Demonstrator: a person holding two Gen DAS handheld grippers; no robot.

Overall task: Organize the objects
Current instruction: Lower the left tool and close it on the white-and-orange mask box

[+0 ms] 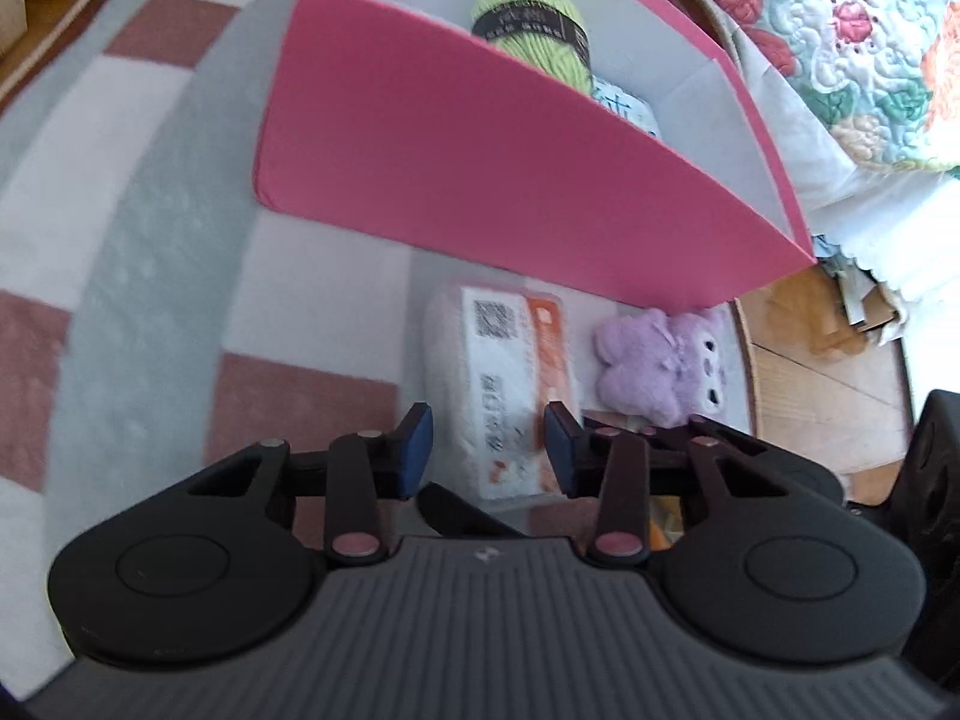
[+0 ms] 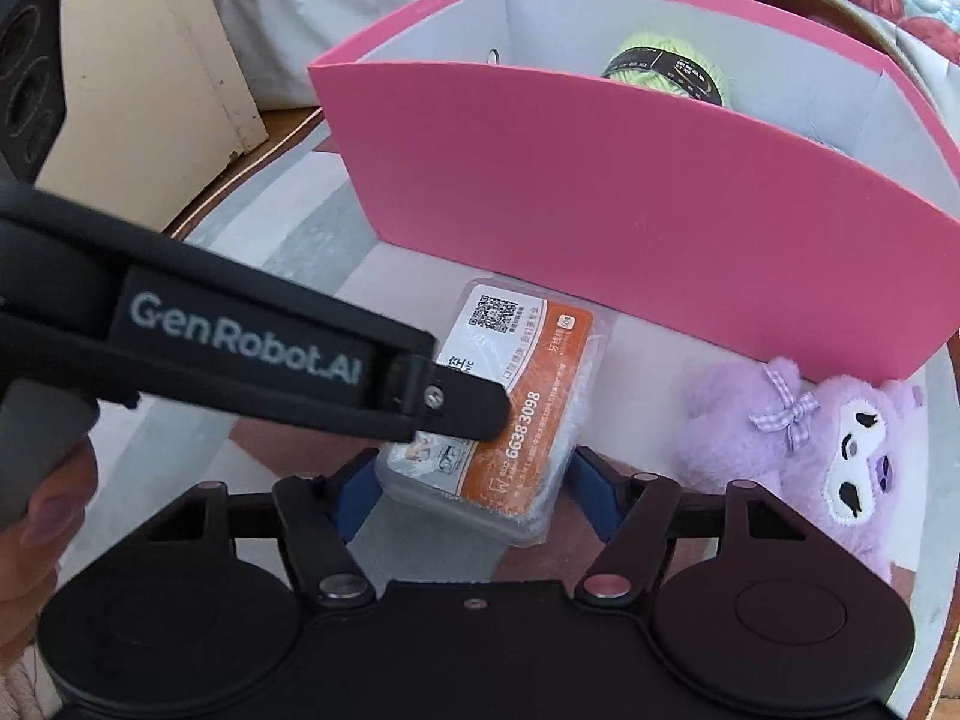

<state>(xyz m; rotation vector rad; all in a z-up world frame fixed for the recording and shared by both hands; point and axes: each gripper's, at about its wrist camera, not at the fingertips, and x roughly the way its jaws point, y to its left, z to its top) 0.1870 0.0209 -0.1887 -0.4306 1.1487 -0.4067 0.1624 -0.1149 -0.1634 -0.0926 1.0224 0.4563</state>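
A clear plastic case with a white and orange label lies on the rug in front of a pink box. My right gripper stands open around the case's near end, with its blue pads close to both sides. My left gripper hovers over the same case with its pads apart and nothing clamped between them. In the right wrist view, one of its fingers reaches in from the left across the label. A purple plush lies to the right of the case.
Inside the pink box sits a green yarn ball. The checked rug spreads to the left. A floral quilt hangs behind the box. Cream furniture stands at the back left. A hand holds the left gripper's handle.
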